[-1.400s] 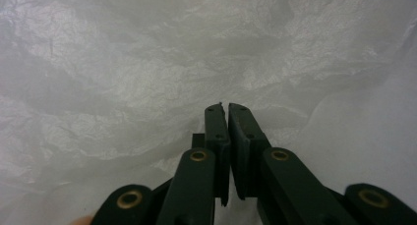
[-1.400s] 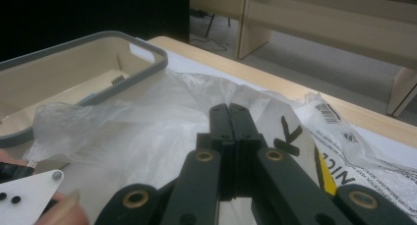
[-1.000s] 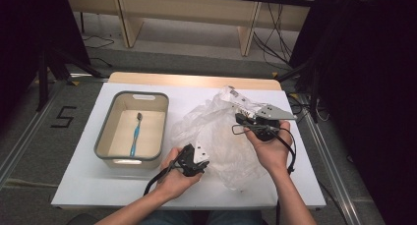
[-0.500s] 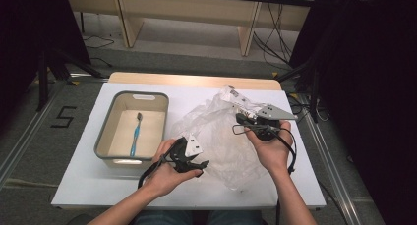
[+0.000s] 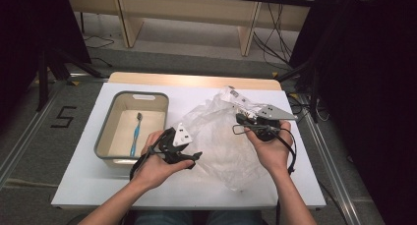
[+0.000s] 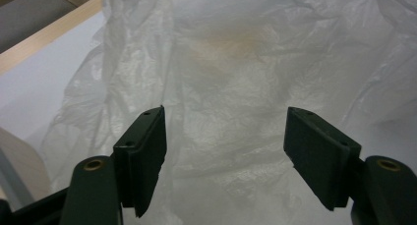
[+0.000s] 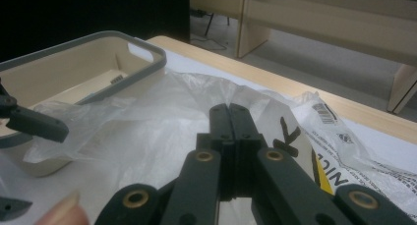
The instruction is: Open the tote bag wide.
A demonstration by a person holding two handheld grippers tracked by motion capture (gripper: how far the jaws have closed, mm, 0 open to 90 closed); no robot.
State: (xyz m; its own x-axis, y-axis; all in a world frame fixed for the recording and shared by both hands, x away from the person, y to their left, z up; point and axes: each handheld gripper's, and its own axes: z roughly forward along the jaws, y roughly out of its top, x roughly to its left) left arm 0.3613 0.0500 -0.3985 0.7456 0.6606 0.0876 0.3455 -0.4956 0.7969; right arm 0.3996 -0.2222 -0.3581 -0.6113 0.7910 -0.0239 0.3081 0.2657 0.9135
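One crumpled clear plastic bag (image 5: 223, 139) lies on the white bench (image 5: 88, 171); one blue toothbrush (image 5: 134, 134) lies in one grey-rimmed beige tub (image 5: 104, 129). The left hand-held gripper (image 6: 223, 156) gapes wide, empty; the right hand-held gripper (image 7: 229, 118) is closed, apparently pinching the bag.

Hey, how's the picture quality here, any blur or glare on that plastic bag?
High view: soft overall, dark at both sides, bag lightly shiny. Left gripper view: bag washed out, its creases faint. Right gripper view: near tongs blurred, tub sharper.
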